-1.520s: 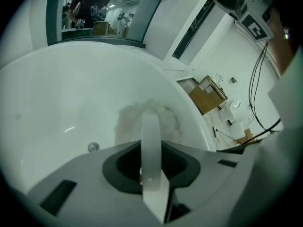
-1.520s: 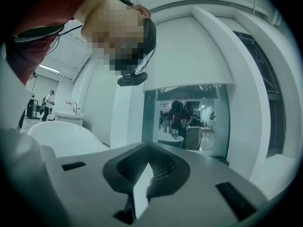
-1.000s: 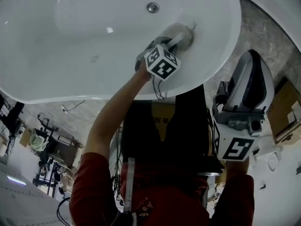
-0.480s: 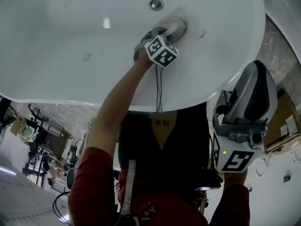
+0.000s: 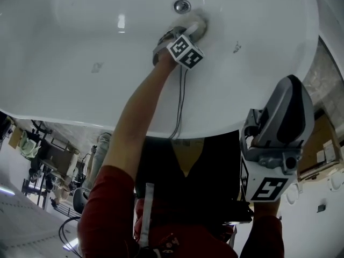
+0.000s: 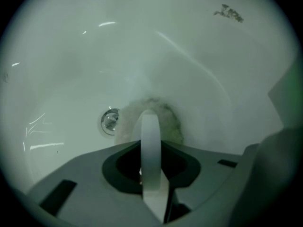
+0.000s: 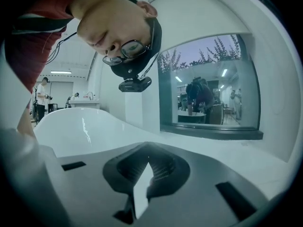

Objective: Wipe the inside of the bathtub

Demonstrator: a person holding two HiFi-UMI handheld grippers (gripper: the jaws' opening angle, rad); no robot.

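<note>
- The white bathtub (image 5: 80, 90) lies with its length running side to side in front of the person. Inside it are a metal drain (image 5: 181, 6), a dark smudge (image 5: 236, 48) and a bunched greyish cloth (image 6: 170, 122).
- The left arm stretches straight down into the tub. The left gripper (image 5: 194, 31) has its jaws clamped on the cloth, pressing it to the floor just beside the drain.
- The right gripper (image 7: 141, 186), jaws together and empty, is held outside the rim.
</note>
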